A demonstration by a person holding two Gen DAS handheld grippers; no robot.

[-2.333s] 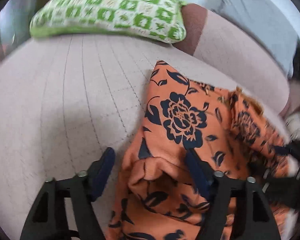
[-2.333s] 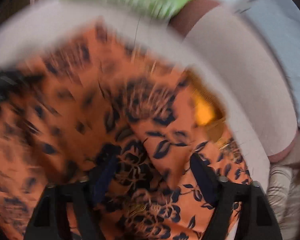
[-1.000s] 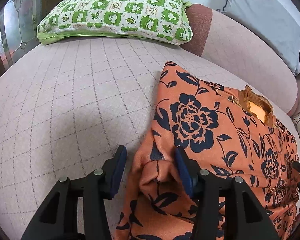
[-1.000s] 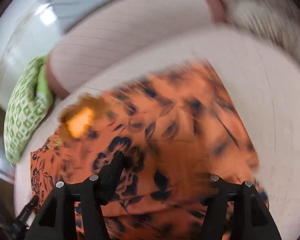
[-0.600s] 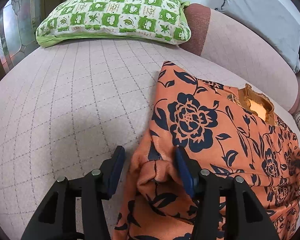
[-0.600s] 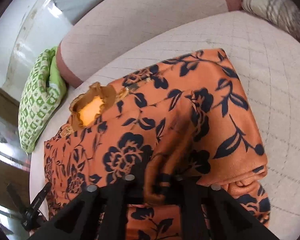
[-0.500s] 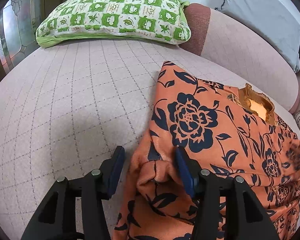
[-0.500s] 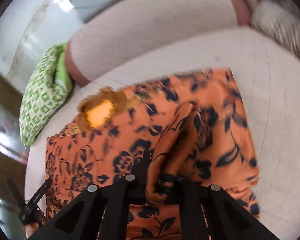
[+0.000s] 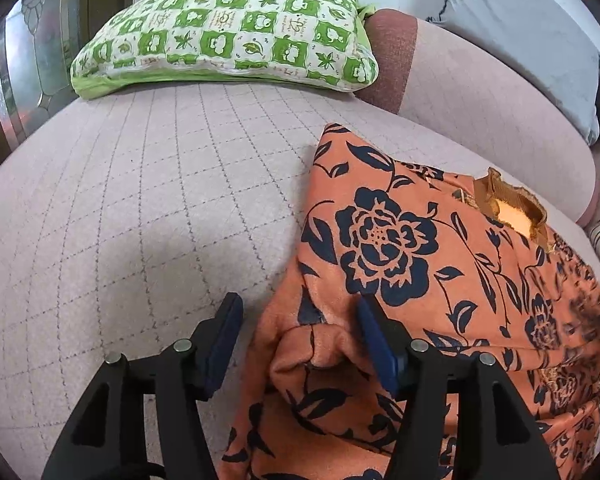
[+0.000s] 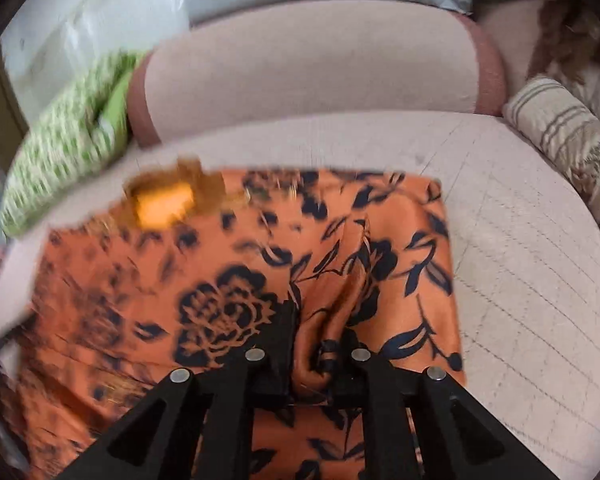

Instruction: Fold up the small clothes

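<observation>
An orange garment with a dark blue flower print lies on the pink quilted sofa seat. Its brown collar faces the backrest. My left gripper is open, with a raised fold of the garment's left edge between its fingers, neither pad pressing it. My right gripper is shut on a bunched fold of the same garment near its right side and lifts it slightly. The right wrist view is blurred by motion.
A green and white checked pillow lies at the far left of the seat. The pink backrest runs behind, with a grey cushion on it. A striped beige cushion sits at the right end.
My right gripper closed on a fold of the garment and has swung round with it. My left gripper opened earlier and has stayed open around the left fold.
</observation>
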